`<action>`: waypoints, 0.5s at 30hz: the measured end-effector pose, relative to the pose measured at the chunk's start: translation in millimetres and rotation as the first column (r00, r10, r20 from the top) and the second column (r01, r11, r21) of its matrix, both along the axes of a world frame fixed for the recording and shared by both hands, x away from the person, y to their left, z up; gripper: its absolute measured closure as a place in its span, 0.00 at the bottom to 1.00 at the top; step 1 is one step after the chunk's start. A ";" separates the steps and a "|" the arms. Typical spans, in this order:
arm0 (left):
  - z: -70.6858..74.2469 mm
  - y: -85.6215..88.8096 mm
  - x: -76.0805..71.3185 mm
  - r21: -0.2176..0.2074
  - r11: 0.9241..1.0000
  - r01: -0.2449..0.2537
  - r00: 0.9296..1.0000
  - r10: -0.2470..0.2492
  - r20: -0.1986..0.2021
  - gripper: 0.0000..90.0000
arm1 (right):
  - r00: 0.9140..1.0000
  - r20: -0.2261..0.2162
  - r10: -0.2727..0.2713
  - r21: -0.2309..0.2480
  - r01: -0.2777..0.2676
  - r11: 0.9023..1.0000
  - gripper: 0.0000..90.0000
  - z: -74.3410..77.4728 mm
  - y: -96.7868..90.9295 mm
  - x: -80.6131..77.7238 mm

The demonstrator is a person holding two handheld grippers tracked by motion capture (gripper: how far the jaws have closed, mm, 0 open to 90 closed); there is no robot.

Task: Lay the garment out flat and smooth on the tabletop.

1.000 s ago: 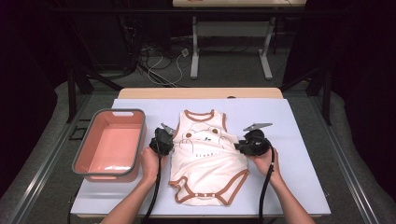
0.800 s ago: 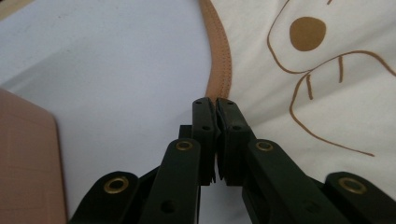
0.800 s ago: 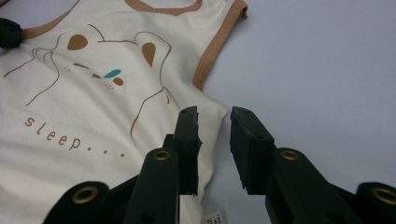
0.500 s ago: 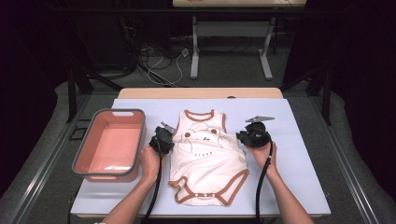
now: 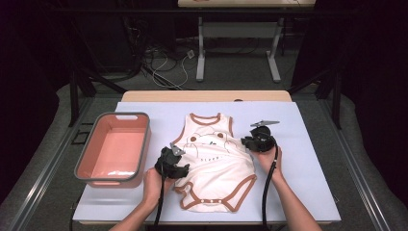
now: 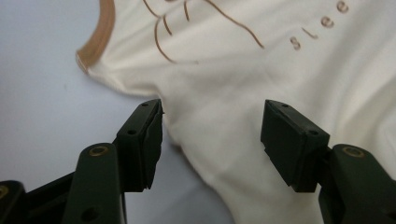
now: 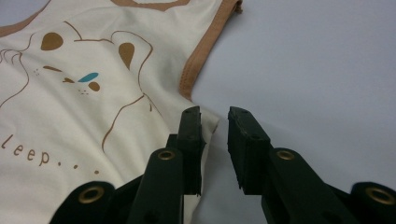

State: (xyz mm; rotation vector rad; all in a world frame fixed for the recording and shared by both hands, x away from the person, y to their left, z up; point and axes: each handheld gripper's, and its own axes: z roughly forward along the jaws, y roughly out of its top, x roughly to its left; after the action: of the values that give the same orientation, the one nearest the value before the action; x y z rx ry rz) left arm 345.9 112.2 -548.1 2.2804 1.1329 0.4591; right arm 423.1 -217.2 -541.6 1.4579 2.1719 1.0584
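Flat on the table [image 5: 308, 159] lies the bodysuit [image 5: 216, 163], just right of the tub [image 5: 139, 144], neck away from the person, long axis tilted slightly. Left gripper [image 6: 210, 135] has just been opening, jaws astride its edge; right gripper [image 7: 215, 140] stands narrowly apart, unclamped.

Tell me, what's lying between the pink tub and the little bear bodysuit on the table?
In the high view, the left gripper and its hand sit between the pink tub and the bodysuit; otherwise bare white tabletop.
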 end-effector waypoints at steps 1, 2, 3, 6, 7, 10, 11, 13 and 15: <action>-0.1 4.3 -1.8 -0.013 1.000 0.021 1.000 -0.021 -0.023 0.47 | 1.000 0.003 0.000 -0.001 0.000 1.000 0.83 -0.2 -1.0 0.0; -0.8 6.8 -3.0 -0.033 0.999 0.029 0.999 -0.030 -0.028 0.52 | 1.000 0.001 0.001 0.008 -0.001 1.000 0.83 -0.1 -1.7 -0.6; -2.3 10.2 -4.5 -0.070 0.997 0.041 0.998 -0.044 -0.045 0.56 | 1.000 -0.002 -0.002 0.006 0.002 1.000 0.83 0.0 -2.0 -0.9; -2.7 13.7 -5.7 -0.095 0.993 0.067 0.996 -0.072 -0.054 0.74 | 1.000 0.008 0.002 0.003 -0.002 1.000 0.84 -0.2 -1.1 -0.9; -3.2 14.2 -5.5 -0.099 0.993 0.068 0.996 -0.074 -0.052 0.81 | 1.000 0.008 0.000 0.007 0.000 1.000 0.84 0.2 0.0 -1.1; -2.9 14.5 -5.3 -0.092 0.992 0.087 0.995 -0.091 -0.048 0.97 | 1.000 0.014 0.007 -0.003 -0.007 1.000 0.84 0.6 1.4 -0.7; -2.1 13.2 -5.8 -0.073 0.993 0.094 0.994 -0.097 -0.040 0.98 | 1.000 0.017 0.010 -0.008 -0.010 1.000 0.84 0.7 1.7 -0.6; -0.3 12.1 -6.9 -0.050 0.995 0.089 0.995 -0.091 -0.037 0.99 | 1.000 0.017 0.007 -0.008 -0.007 1.000 0.84 1.9 2.4 -0.7; 0.9 13.4 -7.6 -0.014 0.997 0.079 0.997 -0.080 -0.019 0.99 | 0.999 0.031 0.007 -0.010 -0.007 1.000 0.84 3.3 2.1 0.0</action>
State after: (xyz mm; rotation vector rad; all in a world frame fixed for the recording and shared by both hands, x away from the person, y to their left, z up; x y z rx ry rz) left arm 338.3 125.7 -547.2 2.3141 1.0470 0.3983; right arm 423.1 -215.1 -538.3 1.4208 2.1597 1.0639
